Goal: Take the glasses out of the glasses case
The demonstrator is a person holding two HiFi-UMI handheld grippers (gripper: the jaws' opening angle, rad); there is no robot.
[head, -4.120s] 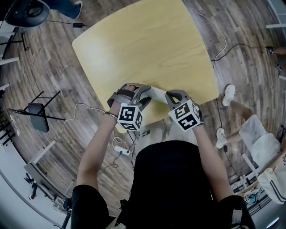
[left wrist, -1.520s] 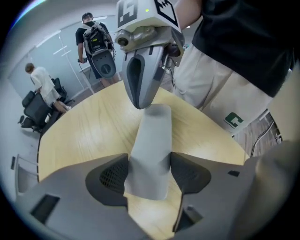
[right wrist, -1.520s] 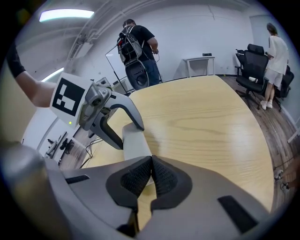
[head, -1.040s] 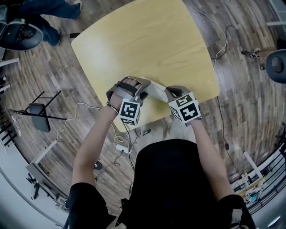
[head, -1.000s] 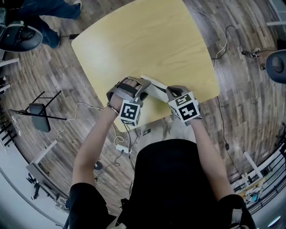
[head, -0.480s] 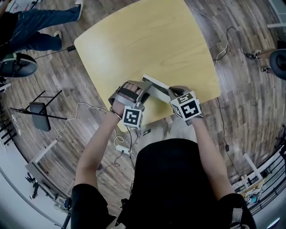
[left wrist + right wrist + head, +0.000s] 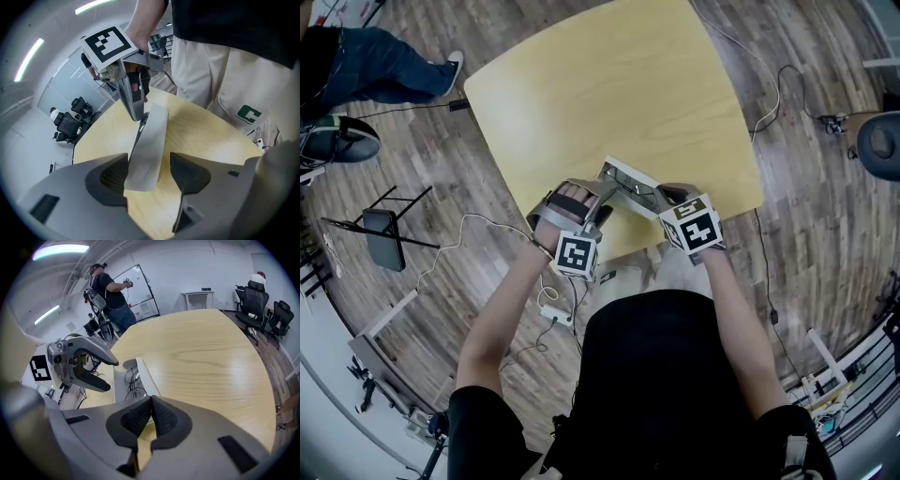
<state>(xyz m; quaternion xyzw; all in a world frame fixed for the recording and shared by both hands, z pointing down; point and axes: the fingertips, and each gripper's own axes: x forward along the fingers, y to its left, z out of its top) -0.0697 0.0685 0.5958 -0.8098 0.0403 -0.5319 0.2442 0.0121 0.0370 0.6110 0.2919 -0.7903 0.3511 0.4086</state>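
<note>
Pale glasses case [image 7: 628, 181] lying open at the near edge of the wooden table [image 7: 600, 84], with one tool at each end.
Right tool [image 7: 151, 401] is pinched tight on the case's thin edge, forearm angled in from the right. Left tool [image 7: 150, 173] is spread wide with the case's flap standing between its jaws, wrist cocked inward. Dark-framed glasses [image 7: 130, 375] sit inside the case.
</note>
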